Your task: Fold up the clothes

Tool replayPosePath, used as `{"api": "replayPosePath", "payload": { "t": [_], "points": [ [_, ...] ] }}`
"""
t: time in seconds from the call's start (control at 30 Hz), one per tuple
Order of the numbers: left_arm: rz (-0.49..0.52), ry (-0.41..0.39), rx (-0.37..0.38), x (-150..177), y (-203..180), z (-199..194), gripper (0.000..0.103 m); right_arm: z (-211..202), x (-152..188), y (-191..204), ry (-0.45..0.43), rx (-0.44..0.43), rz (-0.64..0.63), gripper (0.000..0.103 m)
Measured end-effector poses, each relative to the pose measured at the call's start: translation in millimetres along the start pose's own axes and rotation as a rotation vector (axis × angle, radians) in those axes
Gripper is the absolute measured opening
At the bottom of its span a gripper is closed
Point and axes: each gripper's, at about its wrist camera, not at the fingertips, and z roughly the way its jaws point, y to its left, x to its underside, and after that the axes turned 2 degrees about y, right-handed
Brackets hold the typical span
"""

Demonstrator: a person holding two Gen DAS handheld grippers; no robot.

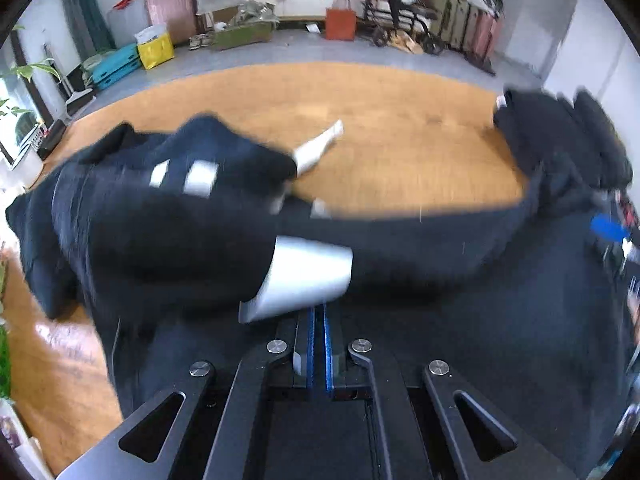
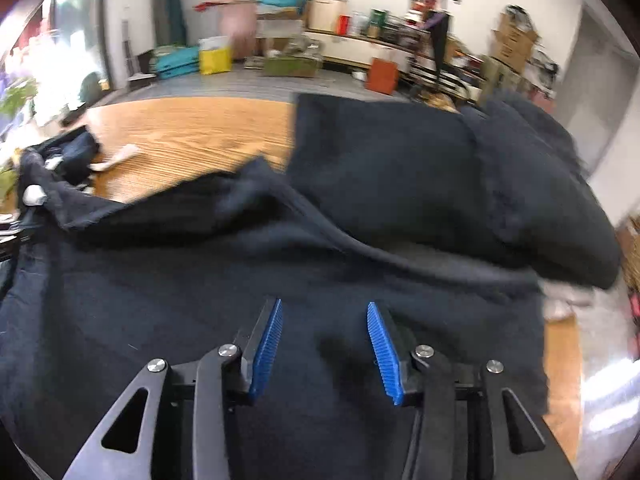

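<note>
A dark navy hooded sweatshirt (image 1: 168, 216) with white stripes and a large white patch (image 1: 308, 276) lies spread on a wooden table (image 1: 400, 140). My left gripper (image 1: 319, 312) is shut on the sweatshirt's fabric at the white patch. In the right wrist view the same dark garment (image 2: 280, 280) fills the foreground, with a folded part (image 2: 400, 168) lying behind. My right gripper (image 2: 325, 312) is open just above the cloth and holds nothing. A white drawstring (image 1: 320, 144) lies on the table.
A second heap of dark cloth (image 1: 560, 140) sits at the table's right end. Boxes, bags and a cart (image 1: 340, 20) line the far wall beyond the table. Plants (image 2: 16, 100) stand at the left by the window.
</note>
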Motion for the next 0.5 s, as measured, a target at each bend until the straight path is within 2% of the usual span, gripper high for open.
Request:
{"api": "replayPosePath", "payload": {
  "t": [0.13, 0.27, 0.33, 0.5],
  "points": [
    [-0.164, -0.117, -0.093, -45, 16, -10, 0.004, 18, -16, 36, 0.021, -0.072, -0.043, 0.049],
    [-0.290, -0.175, -0.143, -62, 43, -26, 0.004, 44, -27, 73, 0.033, -0.142, -0.013, 0.048],
    [-0.285, -0.190, -0.131, -56, 51, -36, 0.004, 55, -37, 81, 0.026, -0.129, 0.011, 0.048],
    [-0.181, -0.171, -0.140, -29, 58, -45, 0.004, 77, -66, 74, 0.001, -0.031, 0.102, 0.047]
  ]
}}
